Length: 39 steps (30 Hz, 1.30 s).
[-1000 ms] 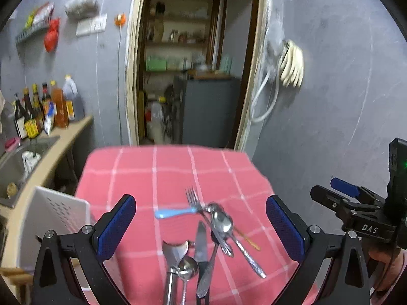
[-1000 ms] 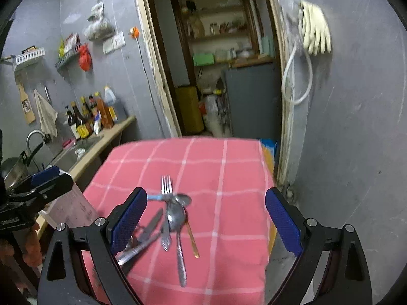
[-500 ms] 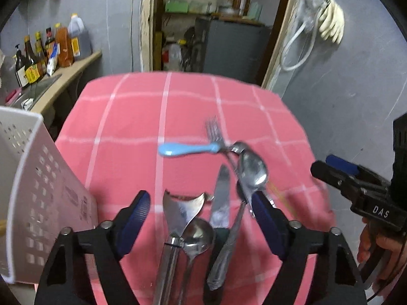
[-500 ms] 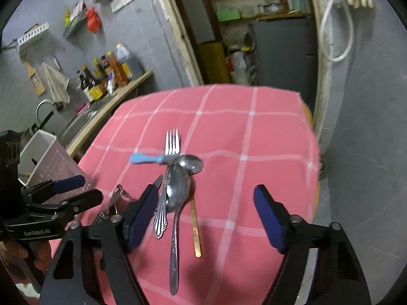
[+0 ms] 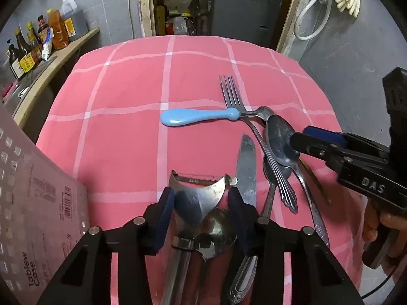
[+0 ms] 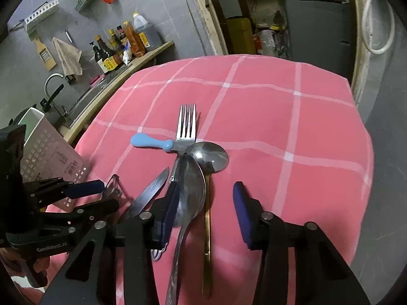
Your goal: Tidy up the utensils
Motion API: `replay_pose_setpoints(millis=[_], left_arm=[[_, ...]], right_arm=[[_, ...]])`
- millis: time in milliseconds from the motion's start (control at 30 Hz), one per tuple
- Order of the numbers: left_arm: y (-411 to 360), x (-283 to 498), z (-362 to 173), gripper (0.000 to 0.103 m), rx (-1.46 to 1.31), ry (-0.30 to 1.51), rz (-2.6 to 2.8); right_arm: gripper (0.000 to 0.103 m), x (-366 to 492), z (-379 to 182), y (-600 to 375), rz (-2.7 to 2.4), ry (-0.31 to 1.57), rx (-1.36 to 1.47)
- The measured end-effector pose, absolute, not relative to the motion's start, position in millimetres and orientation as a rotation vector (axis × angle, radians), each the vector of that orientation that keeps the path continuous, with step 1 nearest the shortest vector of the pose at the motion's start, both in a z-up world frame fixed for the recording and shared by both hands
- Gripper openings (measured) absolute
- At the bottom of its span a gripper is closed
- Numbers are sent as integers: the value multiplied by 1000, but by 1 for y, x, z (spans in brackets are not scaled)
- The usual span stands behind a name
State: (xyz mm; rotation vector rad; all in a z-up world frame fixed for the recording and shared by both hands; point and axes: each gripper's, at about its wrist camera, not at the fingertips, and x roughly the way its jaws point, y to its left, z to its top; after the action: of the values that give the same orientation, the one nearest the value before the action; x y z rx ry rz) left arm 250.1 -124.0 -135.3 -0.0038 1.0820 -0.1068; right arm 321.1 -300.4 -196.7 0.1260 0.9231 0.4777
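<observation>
— So where do the utensils lie?

— Heaped on the pink checked cloth [image 5: 127, 96] that covers the bench, toward its near right part. A fork [image 5: 232, 96] points its tines at the far doorway, its long axis running away from the cameras. A blue handle [image 5: 198, 117] lies crosswise to it, its rounded end to the left and its metal end under the fork's neck.

— And the rest?

— A table knife [image 5: 245, 162] lies lengthwise, tip away from the wrist camera. A large spoon [image 6: 190, 185] lies bowl-forward, with its handle coming back toward the right tool. A rounder spoon [image 6: 211, 156] sits just beyond it, with a gold handle [image 6: 207, 228] running back toward the camera. A peeler [image 5: 201, 193] rests with its serrated blade crosswise and its handle running back under the left tool, and a small spoon [image 5: 216, 231] overlaps it.

— What is the left tool [image 5: 201, 203] doing?

— Its jaws are closing around the peeler's forked head; the blue pads stand just at its two sides, but I cannot tell whether they press yet.

— The right tool [image 6: 204, 203]?

— Also closing. The large spoon's bowl lies between the fingers against the left pad [image 6: 170, 208], while the right pad stands clear of everything, over bare cloth.

— Anything beside the heap?

— A white perforated caddy [image 5: 33, 203] stands at the left edge of the bench.
</observation>
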Motion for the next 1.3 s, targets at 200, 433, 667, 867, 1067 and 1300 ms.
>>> replay_pose_setpoints(millis=[200,433,667,867,1067,1300], left_arm=[[-120,253,-131,27,-15,1075,-112],[-120,255,-118,10,24,1052,-70],[-117,254,-107,2,22,1053,-67],[-111,242,-83,2,-25,974,-92],[-99,223,-53,2,-80,845,-106],[-83,203,-7,2,-140,678,-145]], right_arm=[[20,333,-201,-294,505,938,123],[4,326,-190,-292,514,909,144],[2,307,-177,-300,467,891,153],[2,281,-144,-313,387,809,176],[2,251,-102,-319,318,704,166],[2,223,-50,-308,263,582,155]])
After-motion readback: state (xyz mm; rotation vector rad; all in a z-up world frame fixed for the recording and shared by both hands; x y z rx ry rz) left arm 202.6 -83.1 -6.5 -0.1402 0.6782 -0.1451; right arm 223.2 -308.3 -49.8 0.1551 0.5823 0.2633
